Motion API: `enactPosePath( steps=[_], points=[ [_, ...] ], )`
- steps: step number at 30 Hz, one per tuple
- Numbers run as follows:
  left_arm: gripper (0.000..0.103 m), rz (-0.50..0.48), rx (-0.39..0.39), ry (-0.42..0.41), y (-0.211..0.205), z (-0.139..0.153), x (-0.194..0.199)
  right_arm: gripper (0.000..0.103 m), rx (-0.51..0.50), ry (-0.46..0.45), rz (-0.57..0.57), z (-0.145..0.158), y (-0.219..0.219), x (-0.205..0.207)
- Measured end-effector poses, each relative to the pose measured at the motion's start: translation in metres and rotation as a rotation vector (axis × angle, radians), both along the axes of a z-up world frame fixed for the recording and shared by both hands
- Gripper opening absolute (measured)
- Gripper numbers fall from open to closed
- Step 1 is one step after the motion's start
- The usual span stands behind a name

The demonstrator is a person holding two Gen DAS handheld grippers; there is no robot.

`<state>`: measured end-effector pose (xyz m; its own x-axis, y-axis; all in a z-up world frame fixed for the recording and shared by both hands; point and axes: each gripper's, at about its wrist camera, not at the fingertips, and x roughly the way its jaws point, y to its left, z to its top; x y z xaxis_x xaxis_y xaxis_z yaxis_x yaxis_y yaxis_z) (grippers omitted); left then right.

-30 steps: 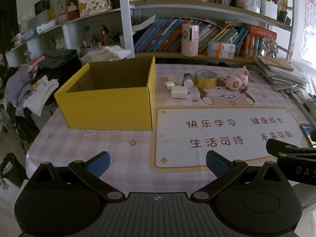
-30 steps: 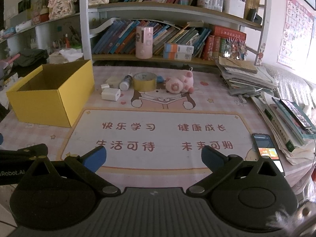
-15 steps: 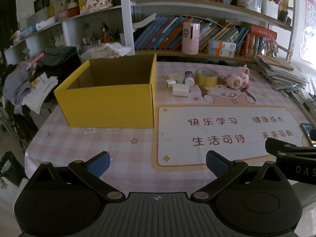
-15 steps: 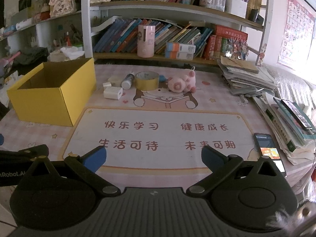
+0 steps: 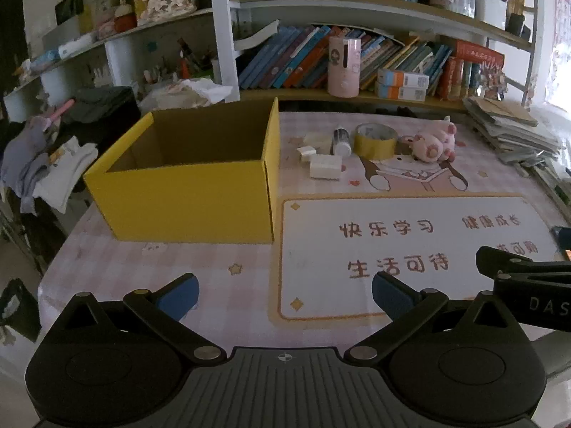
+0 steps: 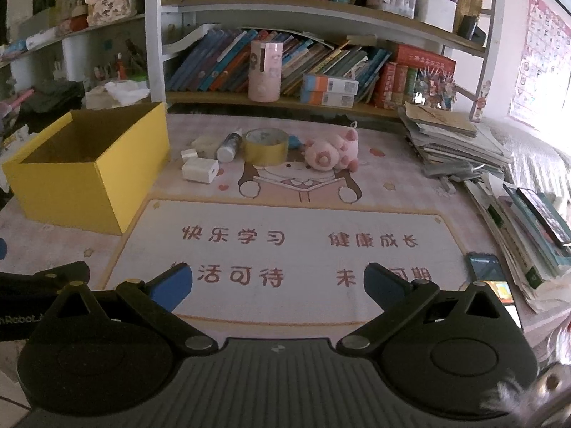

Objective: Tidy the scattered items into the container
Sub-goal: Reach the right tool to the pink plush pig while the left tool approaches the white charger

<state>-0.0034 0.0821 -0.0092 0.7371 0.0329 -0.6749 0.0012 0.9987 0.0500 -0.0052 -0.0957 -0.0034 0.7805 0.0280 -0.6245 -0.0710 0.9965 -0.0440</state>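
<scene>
Both tongs are spread wide with nothing between the blue pads: the left gripper and right gripper both hang low over the near edge of the table, above the mat with the printed characters. Using the yellow box as the landmark: it sits open-topped at the far left of the mat, and what shows of its inside looks bare. All the loose stuff is clustered just to its right, near the back of the table. Closest to the box is a small white cap, then a white charger just in front of it, a little bottle lying on its side, a tape roll touching the bottle, and farthest from the box a pink plush pig. None of it is in the box. A phone lies way off to the right, beside a book stack.
</scene>
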Motion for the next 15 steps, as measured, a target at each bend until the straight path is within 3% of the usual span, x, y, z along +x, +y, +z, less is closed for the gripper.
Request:
enactPosePath(
  steps=[15],
  points=[
    [0.103, -0.003, -0.013, -0.064, -0.065, 0.005, 0.077, 0.103, 0.003, -0.032, 0.052, 0.002, -0.056, 0.103]
  ],
)
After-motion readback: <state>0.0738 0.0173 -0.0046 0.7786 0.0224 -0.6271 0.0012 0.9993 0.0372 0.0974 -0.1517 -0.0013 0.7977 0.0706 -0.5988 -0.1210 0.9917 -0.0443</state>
